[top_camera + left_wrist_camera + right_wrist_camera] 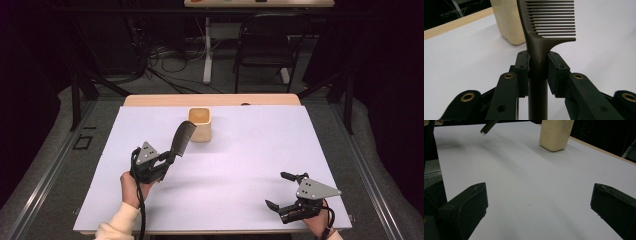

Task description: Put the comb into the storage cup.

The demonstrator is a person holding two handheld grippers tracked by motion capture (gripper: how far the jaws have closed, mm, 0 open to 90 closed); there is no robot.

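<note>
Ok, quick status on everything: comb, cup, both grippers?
Comb: clamped by its handle, lifted off the table, teeth end up.
Cup: upright, open, apart from the comb.
Left gripper: shut on the comb.
Right gripper: open, holding nothing.

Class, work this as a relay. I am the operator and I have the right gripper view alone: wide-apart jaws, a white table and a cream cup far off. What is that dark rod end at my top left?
Observer: It is the handle end of a comb, held in the left gripper.
Operator: Where on the comb is it gripped?
Observer: On the handle just below the teeth, as the left gripper view shows, with the jaws closed on both sides.
Operator: How near the cup is the comb?
Observer: In the high view its toothed end rises beside the cup, on the cup's left, not inside it.
</note>
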